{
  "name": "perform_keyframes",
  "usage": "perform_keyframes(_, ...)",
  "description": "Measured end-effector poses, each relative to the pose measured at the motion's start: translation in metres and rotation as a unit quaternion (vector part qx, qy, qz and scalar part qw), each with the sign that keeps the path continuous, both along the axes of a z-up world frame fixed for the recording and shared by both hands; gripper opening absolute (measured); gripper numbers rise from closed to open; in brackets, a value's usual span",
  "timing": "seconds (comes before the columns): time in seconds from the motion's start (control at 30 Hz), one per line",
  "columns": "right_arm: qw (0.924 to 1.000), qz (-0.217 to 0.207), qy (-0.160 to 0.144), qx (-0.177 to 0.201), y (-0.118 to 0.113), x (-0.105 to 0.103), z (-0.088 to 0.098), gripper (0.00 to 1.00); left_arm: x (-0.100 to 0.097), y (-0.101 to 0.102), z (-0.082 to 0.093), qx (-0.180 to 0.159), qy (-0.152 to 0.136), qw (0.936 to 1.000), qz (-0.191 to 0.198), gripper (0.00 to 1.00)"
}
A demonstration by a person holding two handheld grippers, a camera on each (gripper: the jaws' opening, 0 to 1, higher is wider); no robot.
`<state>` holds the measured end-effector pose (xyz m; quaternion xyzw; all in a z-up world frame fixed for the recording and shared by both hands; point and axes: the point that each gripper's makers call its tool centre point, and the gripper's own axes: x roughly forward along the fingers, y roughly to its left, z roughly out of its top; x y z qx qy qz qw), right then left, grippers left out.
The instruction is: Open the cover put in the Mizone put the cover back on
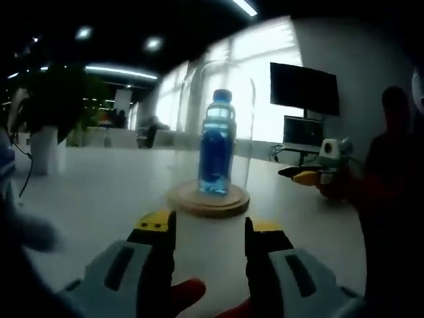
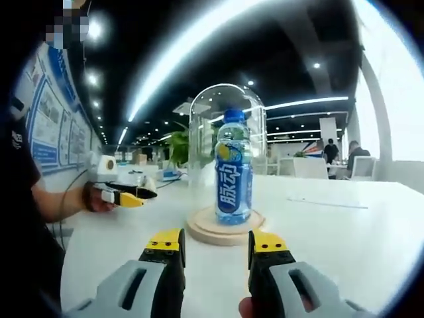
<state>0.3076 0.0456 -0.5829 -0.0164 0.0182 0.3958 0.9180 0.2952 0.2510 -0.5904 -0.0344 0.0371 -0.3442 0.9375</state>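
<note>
A blue Mizone bottle [image 1: 216,142] [image 2: 233,173] stands upright on a round wooden base [image 1: 209,200] [image 2: 205,232] on the white table. A clear glass dome cover [image 1: 238,99] [image 2: 202,126] sits over it on the base. In the left gripper view, my left gripper [image 1: 211,228] is open just short of the base, nothing between its yellow-tipped jaws. In the right gripper view, my right gripper [image 2: 217,244] is likewise open, close to the base from the opposite side. Each gripper also appears in the other's view, the right gripper [image 1: 311,176] and the left gripper [image 2: 127,195], level with the base.
The white table [image 1: 112,192] [image 2: 344,232] spreads wide around the base. A potted plant in a white pot [image 1: 45,126] stands at the far left, and a dark monitor [image 1: 305,89] behind. Posters [image 2: 46,126] line a wall; chairs and people [image 2: 338,159] sit far off.
</note>
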Motion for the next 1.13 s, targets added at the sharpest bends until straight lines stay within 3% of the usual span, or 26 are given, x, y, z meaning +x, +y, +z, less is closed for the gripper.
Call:
perform_keyframes(0.4,0.9998,0.005,0.000,-0.019,0.0047,-0.0044,-0.0053,0.30,0.0007,-0.0003,-0.0045,0.015,0.001,0.9999,0.005,0.33)
perform_keyframes(1.13,0.9999,0.000,0.001,-0.017,0.0064,-0.0062,-0.0041,0.30,0.0013,0.0006,-0.0019,0.007,-0.003,1.0000,0.003,0.33)
